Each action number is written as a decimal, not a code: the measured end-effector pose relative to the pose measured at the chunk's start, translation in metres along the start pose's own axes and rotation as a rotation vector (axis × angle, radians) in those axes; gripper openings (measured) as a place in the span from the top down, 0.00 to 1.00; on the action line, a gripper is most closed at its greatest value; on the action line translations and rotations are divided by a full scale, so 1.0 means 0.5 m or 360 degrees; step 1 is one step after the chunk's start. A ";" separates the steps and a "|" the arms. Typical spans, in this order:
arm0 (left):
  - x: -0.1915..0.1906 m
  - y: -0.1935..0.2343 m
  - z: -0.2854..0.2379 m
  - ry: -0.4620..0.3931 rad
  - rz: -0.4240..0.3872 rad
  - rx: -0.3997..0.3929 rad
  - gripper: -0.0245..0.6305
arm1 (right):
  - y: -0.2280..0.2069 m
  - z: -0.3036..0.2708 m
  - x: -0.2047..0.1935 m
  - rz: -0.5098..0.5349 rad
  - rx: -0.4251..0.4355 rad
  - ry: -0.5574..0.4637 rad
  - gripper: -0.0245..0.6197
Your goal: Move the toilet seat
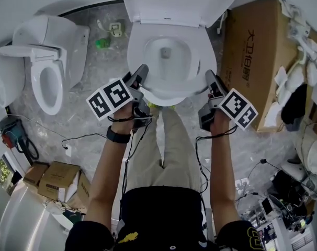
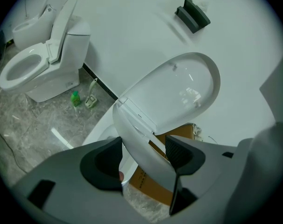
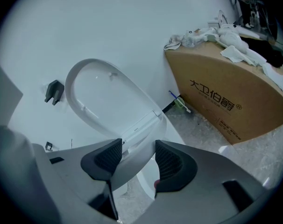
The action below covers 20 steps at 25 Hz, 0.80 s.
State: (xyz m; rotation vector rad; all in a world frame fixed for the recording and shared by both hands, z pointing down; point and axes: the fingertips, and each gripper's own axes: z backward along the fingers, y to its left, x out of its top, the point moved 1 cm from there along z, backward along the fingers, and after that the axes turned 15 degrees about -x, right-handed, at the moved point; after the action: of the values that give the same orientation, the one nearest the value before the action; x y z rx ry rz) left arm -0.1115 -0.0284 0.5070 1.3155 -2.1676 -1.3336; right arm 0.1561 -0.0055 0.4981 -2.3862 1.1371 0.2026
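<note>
Head view, toilet seat (image 1: 169,95): over the bowl (image 1: 166,51) at the far edge of the floor (image 1: 90,114), front edge nearest the person
Head view, lid (image 1: 179,1): flipped up, back against the wall
Head view, left gripper (image 1: 140,73): on the seat's left front edge
Head view, right gripper (image 1: 210,77): on the seat's right front edge
Head view, cardboard box (image 1: 252,56): on the floor, just right of the toilet
Head view, second toilet (image 1: 48,72): well off to the left, green bottle (image 1: 102,43) on the floor between the two
Left gripper view, left gripper (image 2: 144,150): jaws clamped on the toilet seat (image 2: 132,127), a pad on each face
Left gripper view, seat: tilted up off the bowl, hinged at the back edge under the lid (image 2: 179,92), box (image 2: 153,183) peeking out underneath
Right gripper view, right gripper (image 3: 133,154): same deal, jaws closed on the toilet seat (image 3: 130,166)
Right gripper view, lid (image 3: 104,101): upright on the wall, seat slanting down from its hinge
Right gripper view, box (image 3: 225,101): right of the toilet, white rags (image 3: 225,41) piled along its top edge
</note>
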 end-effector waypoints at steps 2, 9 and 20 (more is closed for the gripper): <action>0.003 -0.004 -0.001 -0.0001 0.0013 -0.0005 0.50 | 0.002 0.002 0.004 -0.0007 0.0001 0.0011 0.58; 0.028 -0.022 -0.010 -0.0032 0.0050 -0.0020 0.49 | 0.020 0.002 0.031 -0.0024 0.0022 0.0013 0.57; 0.071 -0.051 -0.023 -0.0089 0.0134 -0.0080 0.47 | 0.051 0.002 0.076 -0.0036 0.0057 -0.0003 0.55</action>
State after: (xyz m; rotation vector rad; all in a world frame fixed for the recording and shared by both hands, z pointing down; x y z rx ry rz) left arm -0.1095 -0.0678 0.4848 1.1687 -2.1851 -1.3981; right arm 0.1612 -0.0450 0.4754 -2.3657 1.1035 0.1750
